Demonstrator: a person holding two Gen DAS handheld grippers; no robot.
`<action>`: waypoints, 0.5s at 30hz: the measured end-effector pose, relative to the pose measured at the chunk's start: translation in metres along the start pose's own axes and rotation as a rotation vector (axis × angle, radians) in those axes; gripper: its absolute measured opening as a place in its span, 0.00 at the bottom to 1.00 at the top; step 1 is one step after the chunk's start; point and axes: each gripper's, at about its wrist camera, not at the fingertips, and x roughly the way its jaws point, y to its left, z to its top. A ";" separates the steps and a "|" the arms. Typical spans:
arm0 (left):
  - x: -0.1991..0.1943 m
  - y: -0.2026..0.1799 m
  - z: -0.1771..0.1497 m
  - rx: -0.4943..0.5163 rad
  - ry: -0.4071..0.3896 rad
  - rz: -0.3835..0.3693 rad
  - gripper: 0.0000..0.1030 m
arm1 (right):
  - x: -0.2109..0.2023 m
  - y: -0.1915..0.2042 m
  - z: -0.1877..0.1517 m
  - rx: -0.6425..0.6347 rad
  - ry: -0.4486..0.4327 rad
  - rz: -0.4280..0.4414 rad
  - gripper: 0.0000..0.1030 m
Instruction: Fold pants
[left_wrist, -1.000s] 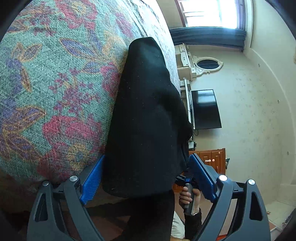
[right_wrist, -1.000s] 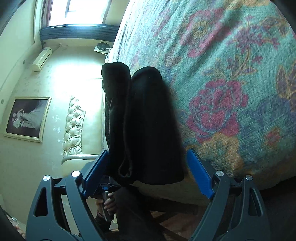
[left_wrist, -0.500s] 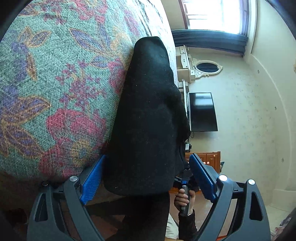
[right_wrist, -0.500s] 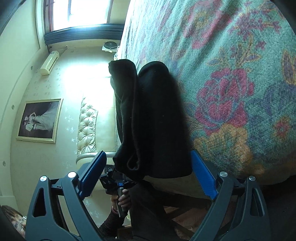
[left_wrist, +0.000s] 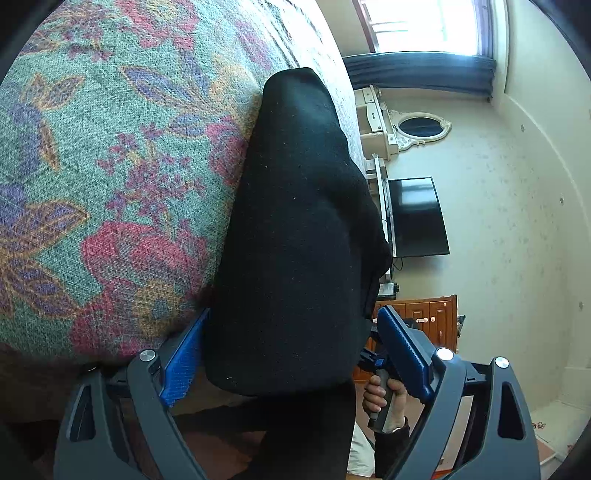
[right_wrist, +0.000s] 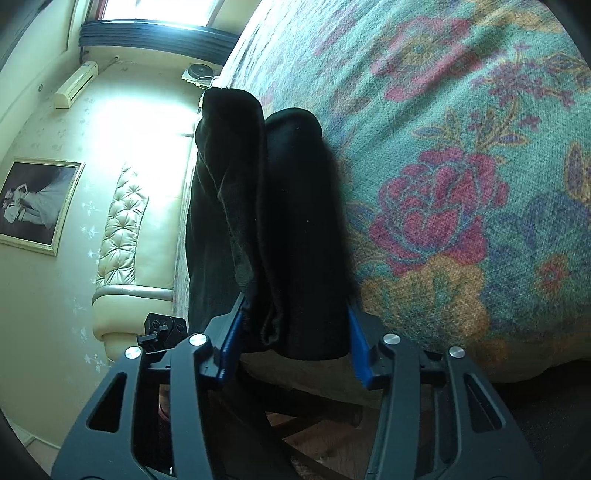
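The black pants (left_wrist: 295, 236) lie along the edge of a bed, on a floral bedspread (left_wrist: 110, 166) woven in green, red, purple and orange. They are folded lengthwise into a long thick bundle, and the near end overhangs the bed's edge toward both cameras. In the right wrist view the pants (right_wrist: 295, 229) show two rolled lobes side by side, the one nearer the bedspread (right_wrist: 461, 184) fuller.

The left claw (left_wrist: 291, 354) stands spread wide around the near end of the bundle. Its blue pad on the bedspread side sits just beside the cloth, while the other pad is apart from it, with a gap showing.

The right claw (right_wrist: 293, 339) has just been closing, and the pants are between its blue pads. Both pads now sit against the sides of the bundle's near end, pinching it.

In the left wrist view a hand (left_wrist: 384, 402) grips the handle of the other tool, below and beside the pants.

Beyond the bed, the left view shows a dark television (left_wrist: 417, 218), an oval mirror (left_wrist: 421, 127) and a wooden cabinet (left_wrist: 424, 314) under a bright window. The right view shows a tufted cream headboard (right_wrist: 122, 229), a framed picture (right_wrist: 37, 206) and an air conditioner (right_wrist: 75, 85) on the wall.
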 end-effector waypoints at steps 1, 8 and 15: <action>0.000 0.000 0.000 0.000 0.003 0.015 0.81 | -0.001 -0.001 -0.001 0.000 0.000 -0.001 0.43; -0.003 -0.003 0.002 0.039 0.024 0.090 0.40 | -0.014 -0.004 0.000 -0.005 -0.013 0.038 0.35; 0.006 -0.016 -0.004 0.172 0.048 0.173 0.33 | -0.016 -0.008 -0.003 -0.002 -0.004 0.044 0.34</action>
